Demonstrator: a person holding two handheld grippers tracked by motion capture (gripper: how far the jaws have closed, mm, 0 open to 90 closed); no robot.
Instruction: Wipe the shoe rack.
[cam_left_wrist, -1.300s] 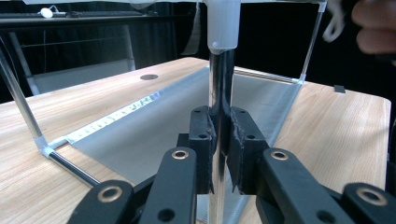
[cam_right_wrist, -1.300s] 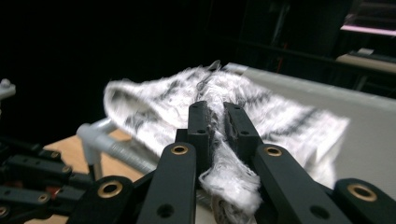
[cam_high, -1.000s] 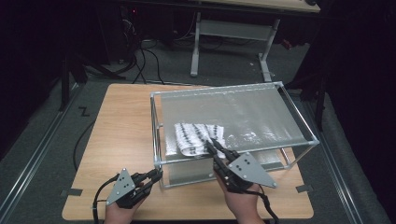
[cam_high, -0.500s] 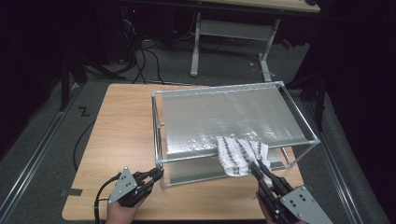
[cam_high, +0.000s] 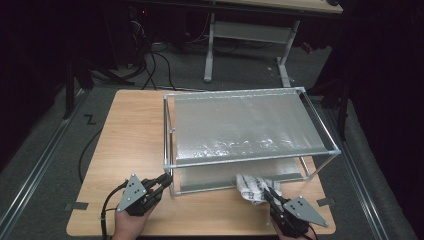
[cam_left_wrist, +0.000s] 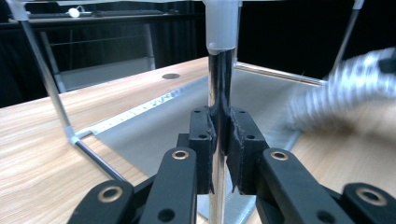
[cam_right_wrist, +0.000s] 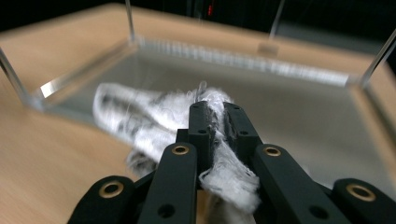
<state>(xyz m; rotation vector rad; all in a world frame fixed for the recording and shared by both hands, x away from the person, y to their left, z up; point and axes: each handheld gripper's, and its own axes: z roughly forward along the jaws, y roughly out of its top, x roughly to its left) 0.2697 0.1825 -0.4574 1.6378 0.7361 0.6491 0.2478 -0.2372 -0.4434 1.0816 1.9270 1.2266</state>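
From my seat the biggest thing is the wooden table (cam_high: 125, 150), light-grained, with dark floor all round it and a metal bench frame (cam_high: 245, 30) standing well behind. On the table sits a two-tier rack (cam_high: 172, 150): thin shiny metal posts joined by clear corner pieces, an upper shelf (cam_high: 245, 125) of frosted translucent sheet, and a lower shelf (cam_high: 225, 175) of the same material close to the tabletop.

Next down in size is the cloth (cam_high: 256, 187), white with dark stripes and a frayed edge. I see it bunched at the near edge of the lower shelf, toward the rack's right end, part of it spilling over onto the table. In the right gripper view it shows blurred, lying across the shelf's front rim.

My right gripper (cam_high: 274, 197) sits at the near right of the table, its jaws clamped tight on a fold of that cloth (cam_right_wrist: 154, 121), with fibres squeezed out between the pads.

My left gripper (cam_high: 166, 178) is at the rack's near left corner. In the left gripper view its jaws (cam_left_wrist: 219, 140) are pinched on the corner post (cam_left_wrist: 219, 74), which runs straight up between the pads to the clear joint above.
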